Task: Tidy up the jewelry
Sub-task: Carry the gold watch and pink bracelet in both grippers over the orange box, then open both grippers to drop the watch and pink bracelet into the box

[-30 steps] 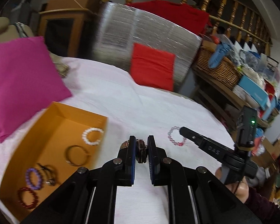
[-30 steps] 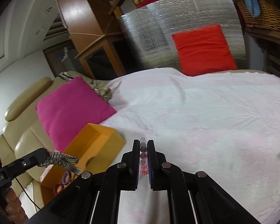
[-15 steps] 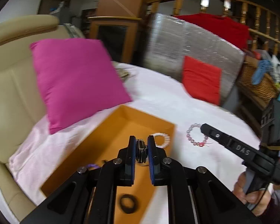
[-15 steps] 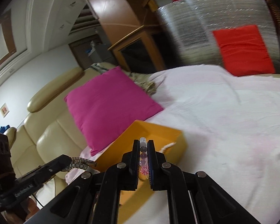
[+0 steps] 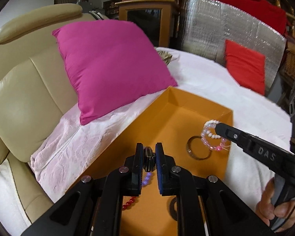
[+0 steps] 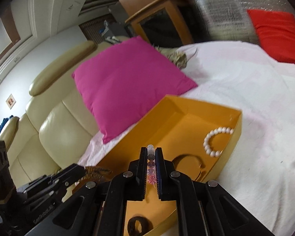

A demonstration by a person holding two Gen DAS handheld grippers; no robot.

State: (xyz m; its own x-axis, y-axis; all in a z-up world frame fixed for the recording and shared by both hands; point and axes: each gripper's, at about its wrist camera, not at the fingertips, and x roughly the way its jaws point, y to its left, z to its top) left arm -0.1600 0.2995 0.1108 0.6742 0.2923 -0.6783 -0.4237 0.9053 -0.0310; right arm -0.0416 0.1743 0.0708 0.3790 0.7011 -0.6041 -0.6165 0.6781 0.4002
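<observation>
An orange box (image 5: pixel 186 100) lies on the white cloth, also in the right wrist view (image 6: pixel 188 102). My left gripper (image 5: pixel 149 155) is shut on a metal link watch (image 5: pixel 148 161) above the box. My right gripper (image 6: pixel 151 155) is shut on a pink bead bracelet (image 6: pixel 151 164), which hangs over the box's right side in the left wrist view (image 5: pixel 210 137). In the box lie a white pearl bracelet (image 6: pixel 216 141), a metal bangle (image 5: pixel 196 149), purple beads (image 5: pixel 147 180), red beads (image 5: pixel 128 204) and a dark ring (image 6: pixel 136 225).
A magenta pillow (image 5: pixel 112 64) leans on the beige sofa (image 5: pixel 25 98) left of the box. A red cushion (image 5: pixel 245 66) and a silver foil panel (image 5: pixel 222 31) stand at the back right. A wooden cabinet (image 5: pixel 145 15) is behind.
Both grippers have moved left over the orange box, each still holding its piece. The pink bracelet now hangs above the box's inside instead of the cloth.
</observation>
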